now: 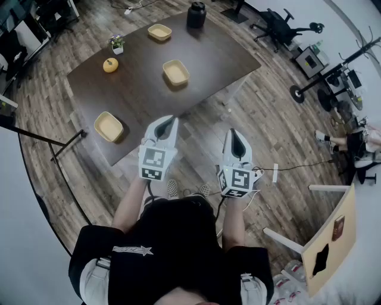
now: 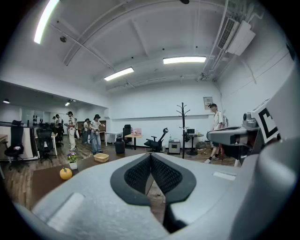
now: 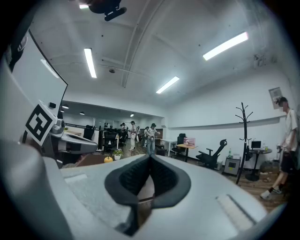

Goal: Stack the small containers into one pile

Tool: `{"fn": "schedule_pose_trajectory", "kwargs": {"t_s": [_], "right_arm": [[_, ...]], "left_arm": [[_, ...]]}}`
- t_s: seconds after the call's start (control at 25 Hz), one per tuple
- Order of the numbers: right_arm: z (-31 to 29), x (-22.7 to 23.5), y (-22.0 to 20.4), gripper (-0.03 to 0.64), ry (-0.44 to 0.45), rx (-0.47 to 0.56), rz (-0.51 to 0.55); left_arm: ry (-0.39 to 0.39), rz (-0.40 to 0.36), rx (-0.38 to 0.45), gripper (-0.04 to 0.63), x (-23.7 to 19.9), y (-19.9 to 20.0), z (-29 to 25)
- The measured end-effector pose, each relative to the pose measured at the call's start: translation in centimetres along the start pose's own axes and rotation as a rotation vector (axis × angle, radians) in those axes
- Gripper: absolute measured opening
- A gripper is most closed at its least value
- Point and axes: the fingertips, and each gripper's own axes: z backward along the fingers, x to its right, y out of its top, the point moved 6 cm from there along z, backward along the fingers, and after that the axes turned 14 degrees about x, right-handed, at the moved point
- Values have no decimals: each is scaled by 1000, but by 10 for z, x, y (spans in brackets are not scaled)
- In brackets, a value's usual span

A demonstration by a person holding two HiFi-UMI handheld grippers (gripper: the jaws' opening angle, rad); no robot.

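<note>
Both my left gripper (image 1: 168,122) and right gripper (image 1: 236,136) are shut, holding nothing. Near tray (image 1: 109,126) lies left of the left one, middle tray (image 1: 176,72) straight ahead, far tray (image 1: 159,31) beyond, apart on the table (image 1: 137,89). Left is nearer.

Three containers (image 1: 108,125) (image 1: 175,71) (image 1: 159,31), one jar (image 1: 196,14), one plant (image 1: 116,43), perhaps one pumpkin (image 1: 110,65)
</note>
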Motion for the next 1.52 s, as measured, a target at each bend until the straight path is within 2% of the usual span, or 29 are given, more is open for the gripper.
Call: {"fn": "schedule_pose_trajectory", "kwargs": {"t_s": [0.48,0.68,0.72,0.76,0.8,0.88,0.92,1.08,1.52], "right_arm": [[-2,3,1,5,-34,13,15],[-4,16,3,5,-41,32,9],[-6,19,3,6,-44,42,-3],[-8,22,3,45,-39,54,-18],[-11,24,1,204,-29,62,-33],[-19,32,-3,256,-17,63,-44],[-23,37,-7,285,-14,57,-38],[-48,64,-24,295,10,35,-52],[-179,132,-47,295,198,28,-126]], "left_arm": [[-22,1,11,11,-2,1,-9],[-18,15,51,16,2,8,-20],[-23,30,60,75,4,9,-23],[-31,50,68,219,5,9,-27],[-36,68,75,268,7,9,-31],[-31,76,68,302,9,7,-43],[-25,70,58,314,10,4,-50],[17,60,44,318,13,-8,-80],[226,37,13,318,-8,-12,-184]]}}
